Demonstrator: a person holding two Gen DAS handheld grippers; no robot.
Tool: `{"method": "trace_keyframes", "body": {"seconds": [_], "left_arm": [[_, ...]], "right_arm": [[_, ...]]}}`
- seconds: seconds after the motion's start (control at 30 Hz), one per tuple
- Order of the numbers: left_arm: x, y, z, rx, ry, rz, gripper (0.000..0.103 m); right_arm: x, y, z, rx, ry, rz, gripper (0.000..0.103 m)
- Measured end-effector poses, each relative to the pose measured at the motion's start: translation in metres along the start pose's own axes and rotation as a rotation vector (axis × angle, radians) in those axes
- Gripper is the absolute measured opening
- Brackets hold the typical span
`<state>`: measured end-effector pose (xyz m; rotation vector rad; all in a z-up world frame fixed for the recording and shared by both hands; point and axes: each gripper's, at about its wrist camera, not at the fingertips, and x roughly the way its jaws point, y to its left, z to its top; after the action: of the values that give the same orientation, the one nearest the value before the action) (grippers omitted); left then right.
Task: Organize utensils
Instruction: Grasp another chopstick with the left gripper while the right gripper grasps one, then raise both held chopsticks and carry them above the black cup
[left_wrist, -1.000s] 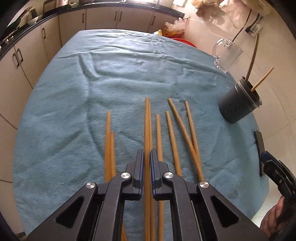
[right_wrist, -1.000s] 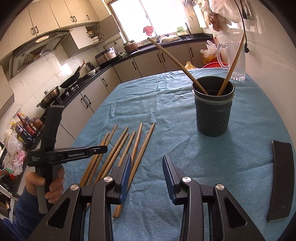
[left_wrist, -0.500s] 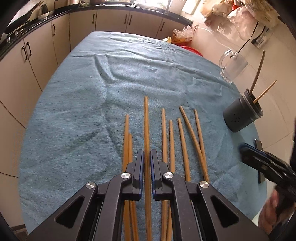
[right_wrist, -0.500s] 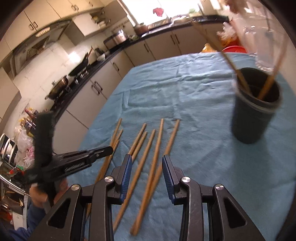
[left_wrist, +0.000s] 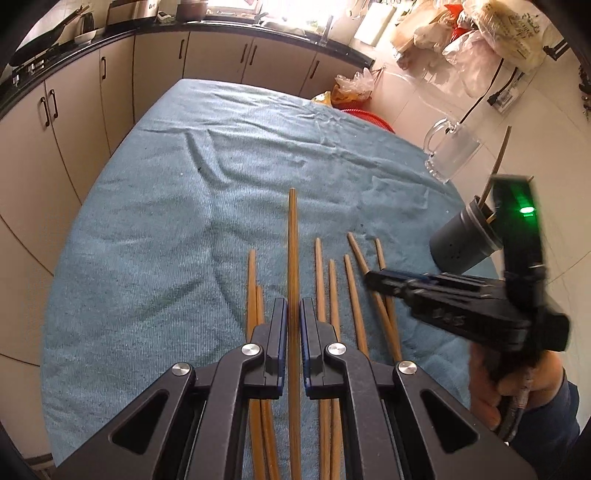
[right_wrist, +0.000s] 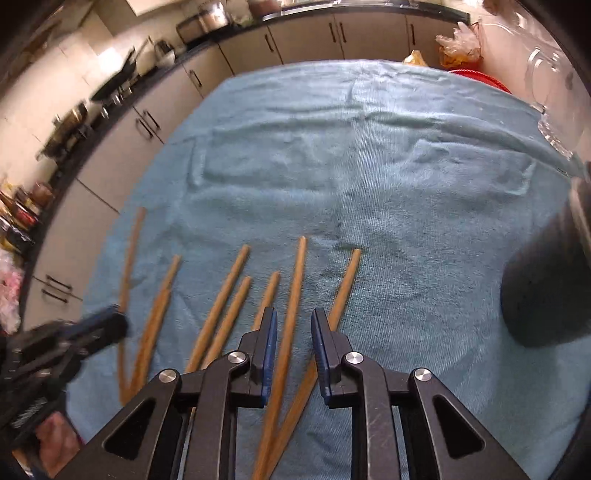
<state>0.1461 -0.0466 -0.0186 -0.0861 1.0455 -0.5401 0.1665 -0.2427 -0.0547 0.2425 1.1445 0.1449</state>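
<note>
My left gripper (left_wrist: 293, 308) is shut on one wooden chopstick (left_wrist: 293, 240), which points away from me just above the blue cloth (left_wrist: 166, 229). Several more chopsticks (left_wrist: 334, 291) lie side by side on the cloth under and beside it. My right gripper (right_wrist: 293, 321) hangs low over the same row with its jaws closing. One chopstick (right_wrist: 298, 277) runs between the pads, which do not press on it. The dark grey holder (left_wrist: 461, 247) stands at the right with two chopsticks in it, and in the right wrist view the holder (right_wrist: 546, 295) is blurred.
A glass mug (left_wrist: 452, 151) stands behind the holder near the wall. A red basin (left_wrist: 365, 116) and plastic bags sit past the table's far edge. Kitchen cabinets run along the left and back. A hand holds each gripper handle.
My right gripper has swung left and down from in front of the holder to over the chopstick row, and its jaws have narrowed. The left gripper keeps its chopstick, raised slightly.
</note>
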Motion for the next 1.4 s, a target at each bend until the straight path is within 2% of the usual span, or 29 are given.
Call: {"method": "trace_keyframes", "body": {"seconds": [0.1,0.13,0.17,0.33,0.43,0.63,0.93,1.4], "left_arm": [[-0.003,0.001,0.002,-0.002,-0.017,-0.005,0.006],[-0.004,0.001,0.002,-0.001,-0.020,-0.005,0.006],[-0.005,0.001,0.003,-0.001,-0.023,-0.004,0.006],[-0.014,-0.002,0.002,0.002,-0.052,-0.004,0.006],[-0.024,-0.006,0.001,0.008,-0.074,-0.004,0.006],[-0.055,-0.024,-0.004,0.040,-0.154,-0.008,0.006],[-0.095,-0.056,-0.013,0.106,-0.246,-0.018,0.006],[-0.108,-0.075,-0.020,0.156,-0.272,-0.027,0.006]], "right_arm": [[0.004,0.006,0.004,-0.033,0.000,-0.033,0.019],[0.005,0.010,0.005,-0.052,0.002,-0.053,0.010],[0.006,0.012,0.005,-0.066,0.004,-0.066,0.009],[-0.002,0.014,0.001,-0.061,-0.022,-0.034,0.007],[-0.030,0.014,-0.008,-0.043,-0.100,0.036,0.007],[-0.102,0.018,-0.037,-0.055,-0.330,0.094,0.007],[-0.175,0.013,-0.089,-0.016,-0.578,0.119,0.007],[-0.209,0.001,-0.112,0.037,-0.662,0.135,0.007]]}}
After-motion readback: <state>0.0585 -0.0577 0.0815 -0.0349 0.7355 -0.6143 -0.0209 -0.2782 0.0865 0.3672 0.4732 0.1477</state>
